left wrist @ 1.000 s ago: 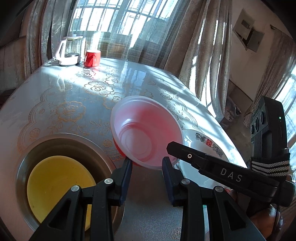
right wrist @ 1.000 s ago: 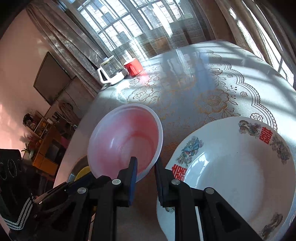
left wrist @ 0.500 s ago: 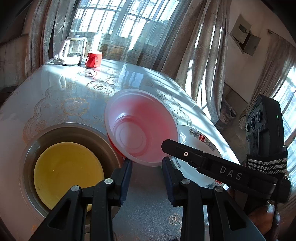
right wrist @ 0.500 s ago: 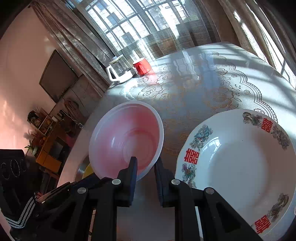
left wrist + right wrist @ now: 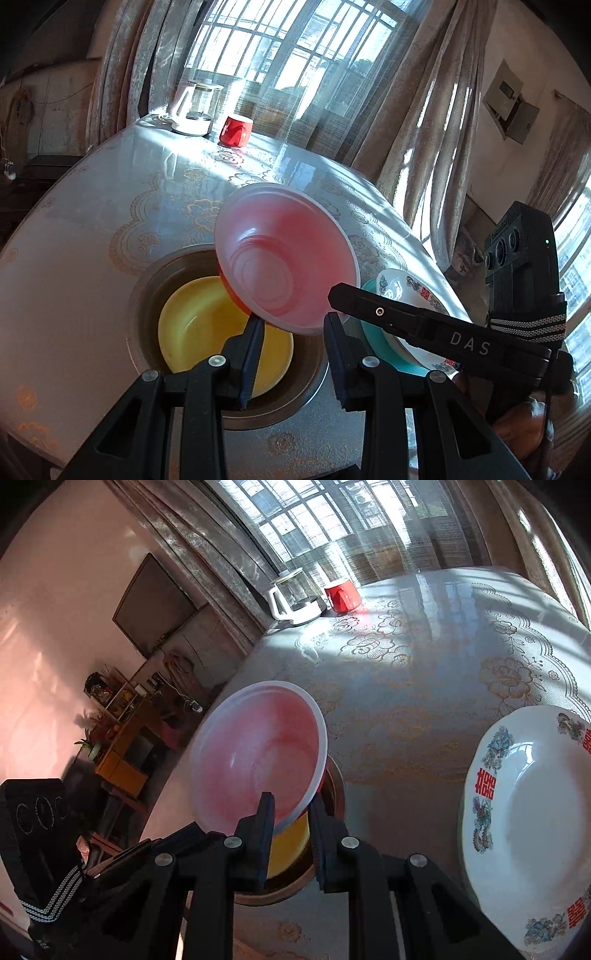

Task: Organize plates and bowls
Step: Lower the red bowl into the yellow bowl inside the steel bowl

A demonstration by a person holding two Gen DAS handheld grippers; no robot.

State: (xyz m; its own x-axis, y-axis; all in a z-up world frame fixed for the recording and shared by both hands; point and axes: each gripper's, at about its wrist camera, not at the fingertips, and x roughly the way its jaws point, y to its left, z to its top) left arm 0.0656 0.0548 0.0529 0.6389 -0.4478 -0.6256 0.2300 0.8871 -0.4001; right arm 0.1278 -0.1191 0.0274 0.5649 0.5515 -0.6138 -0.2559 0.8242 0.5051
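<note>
This is a home, in a room where people eat and sit; a big round table [image 5: 92, 229] wears a cloth with gold flowers; a glass kettle [image 5: 194, 109] and a red mug [image 5: 236, 131] stand side by side at its far edge; long pale curtains [image 5: 417, 122] hang by a tall window [image 5: 295, 48] with many panes, and sun falls in; a dark flat TV [image 5: 153, 605] hangs on the wall; low wooden shelves [image 5: 122, 716] hold small things and a green plant [image 5: 88, 744]; plates and bowls lie on the table.
</note>
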